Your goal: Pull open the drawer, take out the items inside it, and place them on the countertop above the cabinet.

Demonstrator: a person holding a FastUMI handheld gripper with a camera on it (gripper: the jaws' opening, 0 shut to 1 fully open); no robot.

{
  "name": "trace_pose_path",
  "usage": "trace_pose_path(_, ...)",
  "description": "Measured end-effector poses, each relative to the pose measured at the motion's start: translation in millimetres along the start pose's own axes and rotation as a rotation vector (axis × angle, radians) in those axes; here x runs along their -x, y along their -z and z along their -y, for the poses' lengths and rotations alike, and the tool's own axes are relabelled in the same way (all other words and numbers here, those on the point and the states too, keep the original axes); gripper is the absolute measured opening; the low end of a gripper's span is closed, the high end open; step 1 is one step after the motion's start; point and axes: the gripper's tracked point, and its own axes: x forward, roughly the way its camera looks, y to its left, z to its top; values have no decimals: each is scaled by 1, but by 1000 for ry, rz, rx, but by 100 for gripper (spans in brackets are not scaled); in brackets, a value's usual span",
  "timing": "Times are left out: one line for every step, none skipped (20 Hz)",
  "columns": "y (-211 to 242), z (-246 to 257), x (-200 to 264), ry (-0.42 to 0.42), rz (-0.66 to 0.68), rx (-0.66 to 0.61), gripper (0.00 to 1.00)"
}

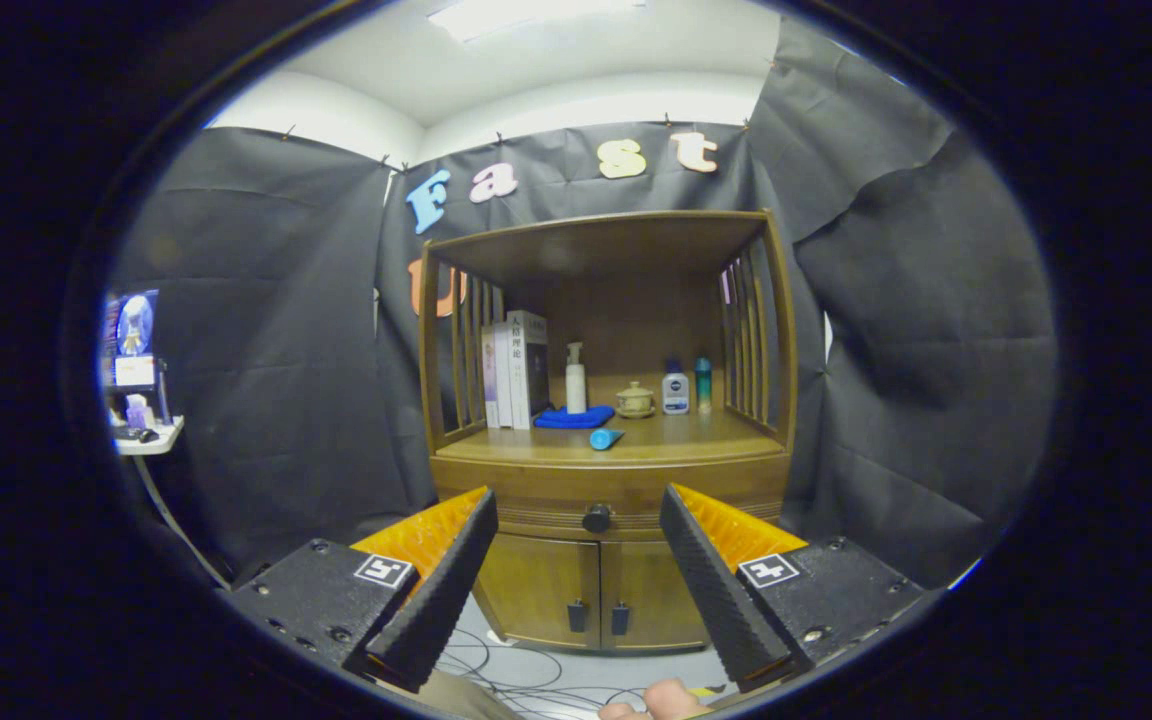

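Gripper view: I see my hand-held gripper [576, 515] gaping wide, well short of the closed drawer [546, 497], its knob [596, 518] between the fingers.

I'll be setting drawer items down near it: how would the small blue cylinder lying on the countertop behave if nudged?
The blue cylinder lies on its side on the countertop, near the front edge, so it would probably roll, perhaps off. It looks small, likely light. The open gripper is well short of it.

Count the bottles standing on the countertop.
3: a white pump bottle beside the books, a squat white bottle and a teal bottle right of the small pot. Gripper open.
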Motion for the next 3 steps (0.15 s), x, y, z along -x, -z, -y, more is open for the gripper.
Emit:
trace_pose_path(0, -2, -1, -4, 5, 2, 100)
trace_pose_path(-1, -5, 0, -11, 7, 2, 100)
trace_pose_path(-1, -8, -1, -16, 9, 4, 100)
